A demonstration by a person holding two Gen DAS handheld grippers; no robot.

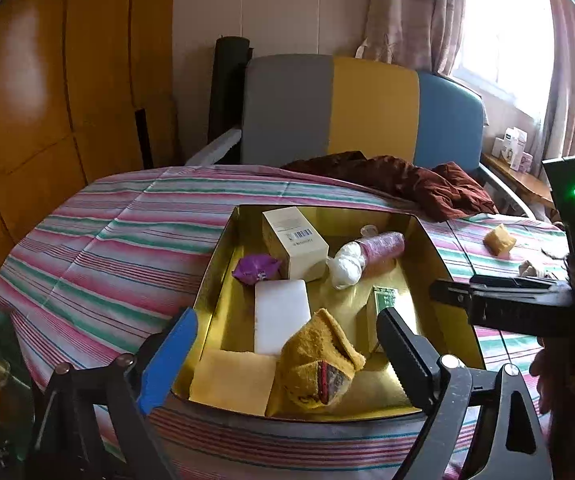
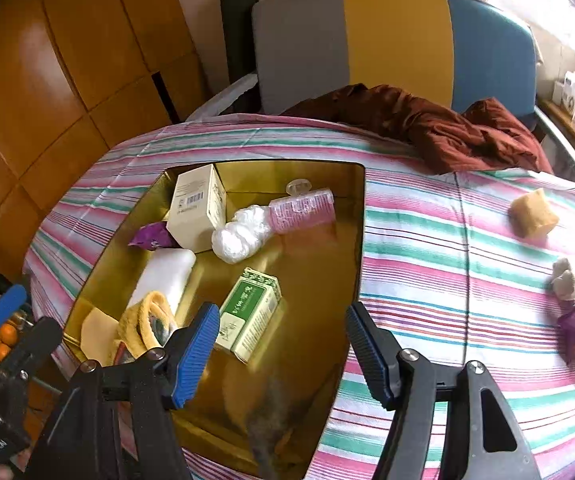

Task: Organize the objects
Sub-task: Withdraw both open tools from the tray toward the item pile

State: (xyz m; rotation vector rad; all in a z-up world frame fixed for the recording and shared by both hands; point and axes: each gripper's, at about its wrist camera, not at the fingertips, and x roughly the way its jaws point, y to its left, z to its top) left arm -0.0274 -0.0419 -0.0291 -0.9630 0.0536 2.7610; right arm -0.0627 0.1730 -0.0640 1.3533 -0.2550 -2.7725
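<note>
A: Left tool (image 1: 287, 340) status?
B: Jaws standing wide, gripping nothing, hovering over yellow sock (image 1: 319, 364) lying in gold tray (image 1: 443, 268) near its front edge.
A: Right tool (image 2: 281, 344)?
B: Gaping, empty, above green box (image 2: 249, 314).

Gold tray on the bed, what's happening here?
A person with tongs in each hand is sorting small items into the gold tray on the striped sheet. The left tongs are open over a yellow sock lying in the tray; the right tongs are open and empty. A sponge and a few bits lie outside.
</note>
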